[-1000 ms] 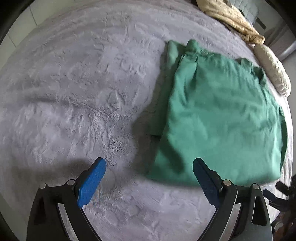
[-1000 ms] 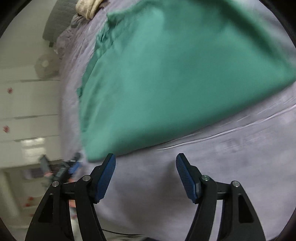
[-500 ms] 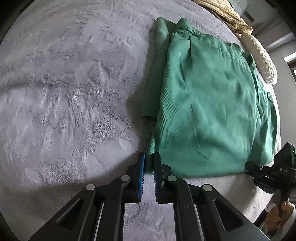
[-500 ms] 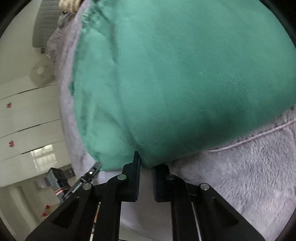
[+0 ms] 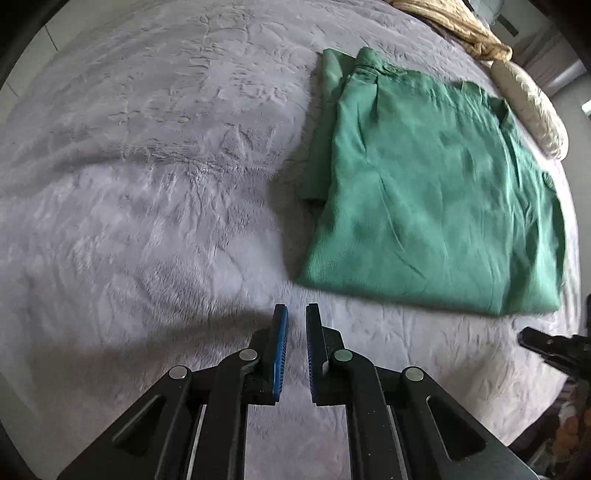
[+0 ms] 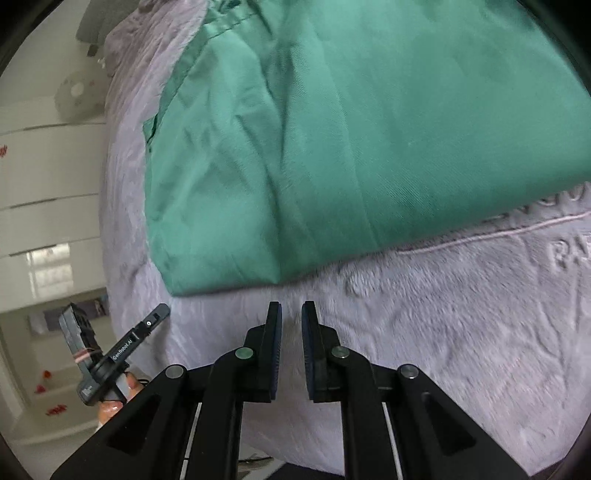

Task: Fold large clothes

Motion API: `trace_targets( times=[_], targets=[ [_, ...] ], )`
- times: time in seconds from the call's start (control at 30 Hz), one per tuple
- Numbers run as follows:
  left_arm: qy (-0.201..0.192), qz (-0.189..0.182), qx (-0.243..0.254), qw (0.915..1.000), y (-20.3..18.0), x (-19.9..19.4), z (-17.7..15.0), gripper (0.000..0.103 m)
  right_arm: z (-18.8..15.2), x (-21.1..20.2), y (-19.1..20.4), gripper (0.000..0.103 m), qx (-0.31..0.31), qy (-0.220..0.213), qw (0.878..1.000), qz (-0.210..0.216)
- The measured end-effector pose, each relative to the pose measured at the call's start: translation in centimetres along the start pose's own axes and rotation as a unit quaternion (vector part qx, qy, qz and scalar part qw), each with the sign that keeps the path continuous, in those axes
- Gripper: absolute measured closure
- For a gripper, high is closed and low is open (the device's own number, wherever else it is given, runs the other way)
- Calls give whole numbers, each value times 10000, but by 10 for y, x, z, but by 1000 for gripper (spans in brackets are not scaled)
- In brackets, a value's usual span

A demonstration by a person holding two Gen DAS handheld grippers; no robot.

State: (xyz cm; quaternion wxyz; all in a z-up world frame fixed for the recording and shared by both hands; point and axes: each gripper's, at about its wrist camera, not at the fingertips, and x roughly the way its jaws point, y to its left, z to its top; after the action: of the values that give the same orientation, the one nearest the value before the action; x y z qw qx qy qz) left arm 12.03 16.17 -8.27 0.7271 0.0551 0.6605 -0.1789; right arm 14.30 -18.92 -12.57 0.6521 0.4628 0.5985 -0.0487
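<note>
A green garment (image 5: pixel 432 206) lies folded flat on the grey fleece bed cover (image 5: pixel 147 184). It also fills the top of the right wrist view (image 6: pixel 351 129). My left gripper (image 5: pixel 296 317) hovers just short of the garment's near left corner, jaws nearly closed with a narrow gap, holding nothing. My right gripper (image 6: pixel 291 314) sits just off the garment's near edge, jaws nearly closed and empty. The right gripper's tip shows at the right edge of the left wrist view (image 5: pixel 554 347).
A cream pillow (image 5: pixel 532 107) and a tan blanket (image 5: pixel 454 22) lie at the far right of the bed. The bed's edge runs along the right. White cabinets (image 6: pixel 44 184) stand beyond the bed. The left gripper's handle (image 6: pixel 110 358) shows in the right wrist view.
Both grippers closed at the garment's near edge half a second ago. Now both have drawn back off the cloth, still nearly closed and empty. The garment lies flat.
</note>
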Motion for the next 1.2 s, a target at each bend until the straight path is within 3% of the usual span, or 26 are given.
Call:
trace_targets(
  times=[0.13,0.17,0.2,0.23,0.27,0.5,0.63,0.7,0.77,0.9,1.2],
  targets=[
    [75,177,78,9998,-16,-1,-3,91,-10,-8,0,87,-84,-20,9999,-140],
    [140,172,82,9997,-17,-2,-5,75,-12,-6,5,76,-81,-31,9998,-162],
    [142,186,84,9997,-19,-3,-6,34,-15,-8,8,66,-81,-60,9998,-183],
    [61,240,63,9997,-19,-7,-9,17,-18,-12,7,44,-87,-87,9997,-200],
    [-128,341,53,9993,-20,-15,-11,4,-20,-15,8,35,-108,-131,9996,-218],
    [-170,459,165,9987,-33,-25,-13,4,-29,-21,12,34,-188,-247,9991,-292],
    [-115,533,97,9985,-35,-22,-8,4,-31,-23,16,20,-256,-411,9981,-373],
    [-70,576,140,9982,-34,-18,-6,4,-32,-25,20,18,-339,-548,9968,-477],
    [2,582,230,9980,-34,-15,-5,4,-33,-27,23,1,-391,-726,9949,-589],
    [37,479,317,9983,-32,-14,-6,4,-34,-25,25,0,-354,-820,9947,-501],
    [39,519,554,9971,-34,-12,2,4,-42,2,22,0,17,-363,9993,-89]
  ],
)
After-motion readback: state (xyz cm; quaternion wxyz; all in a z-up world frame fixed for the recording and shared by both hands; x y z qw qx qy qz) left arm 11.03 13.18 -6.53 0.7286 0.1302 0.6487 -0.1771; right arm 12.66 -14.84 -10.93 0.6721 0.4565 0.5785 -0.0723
